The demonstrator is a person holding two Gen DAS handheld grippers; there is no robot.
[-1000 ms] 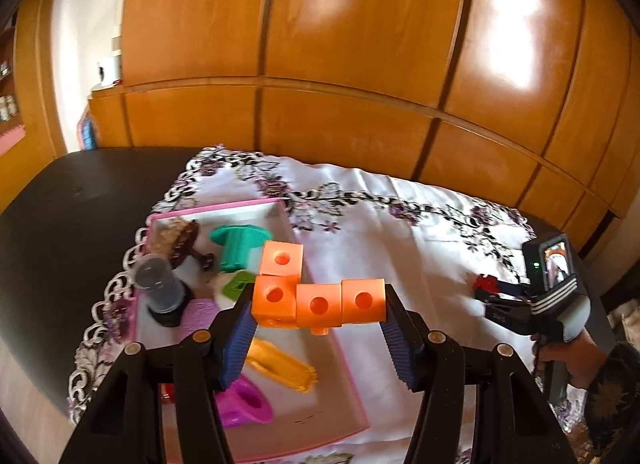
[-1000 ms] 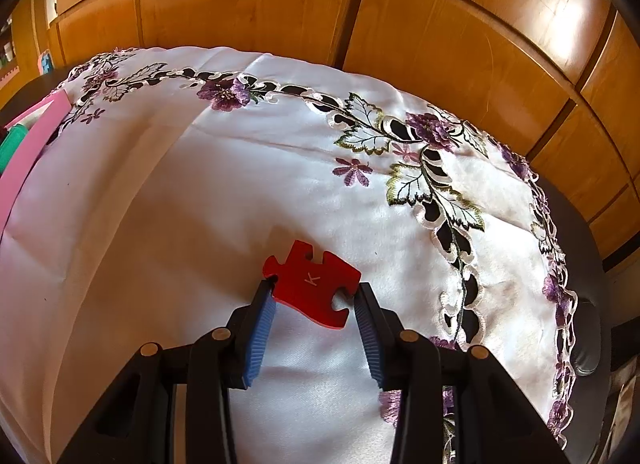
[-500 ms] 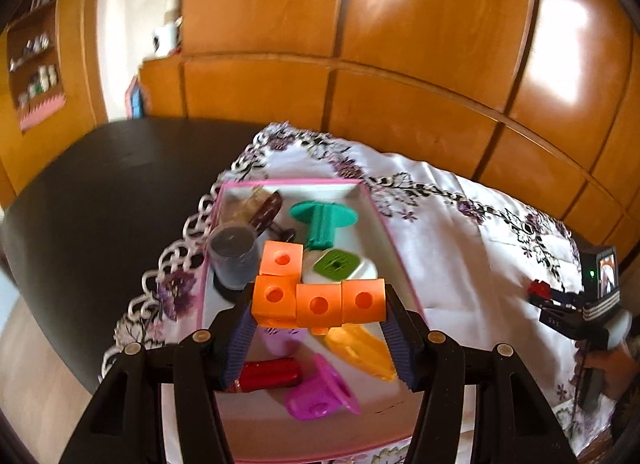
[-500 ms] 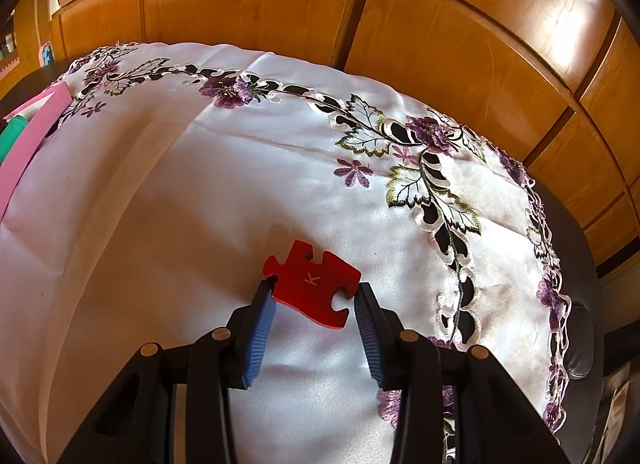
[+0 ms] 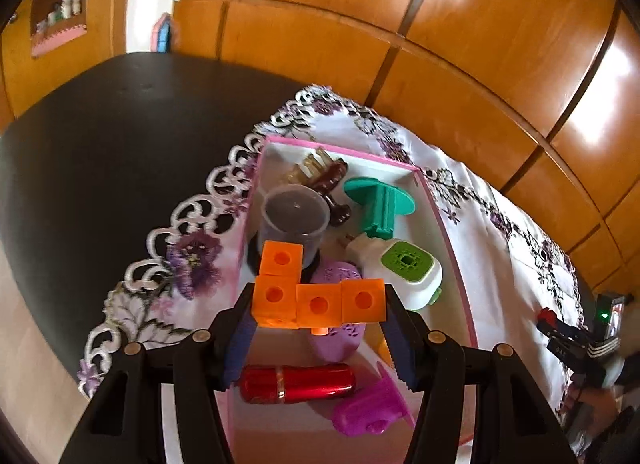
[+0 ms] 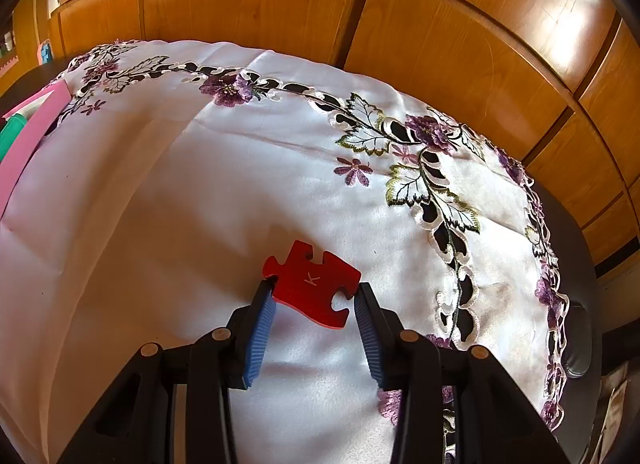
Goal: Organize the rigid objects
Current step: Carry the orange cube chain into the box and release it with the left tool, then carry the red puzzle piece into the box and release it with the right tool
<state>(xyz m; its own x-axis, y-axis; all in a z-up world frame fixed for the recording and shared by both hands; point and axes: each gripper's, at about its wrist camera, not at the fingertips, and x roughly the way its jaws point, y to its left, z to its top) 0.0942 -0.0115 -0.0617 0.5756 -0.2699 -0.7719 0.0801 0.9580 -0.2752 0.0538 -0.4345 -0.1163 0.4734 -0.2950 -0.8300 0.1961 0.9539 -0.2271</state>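
The only clear writing is a white "K" on the red puzzle piece [image 6: 312, 284]; faint embossed marks on the purple oval [image 5: 340, 304] are too blurred to read. The right gripper [image 6: 314, 304] clamps the puzzle piece between its blue pads [image 6: 260, 328], the left pad against the piece's left edge and the right pad against its right knob, with most of the piece sticking out past the fingertips. The piece is tilted above the white embroidered cloth [image 6: 200, 204]; whether it touches the cloth cannot be told. The left gripper [image 5: 318, 310] grips an L of orange cubes [image 5: 318, 296]: three cubes in a row span the jaws from pad to pad, and a fourth sits on the leftmost one. The cubes hang over the pink-rimmed tray [image 5: 456, 248], which lies on the cloth's left end. In the tray lie a grey cup [image 5: 296, 216], a brown clip [image 5: 324, 176], a green spool [image 5: 380, 208], a white plug-in with a green top [image 5: 408, 268], the purple oval, a red tube [image 5: 298, 384] and a magenta part [image 5: 372, 408]. At the left view's far right the other gripper shows, small.
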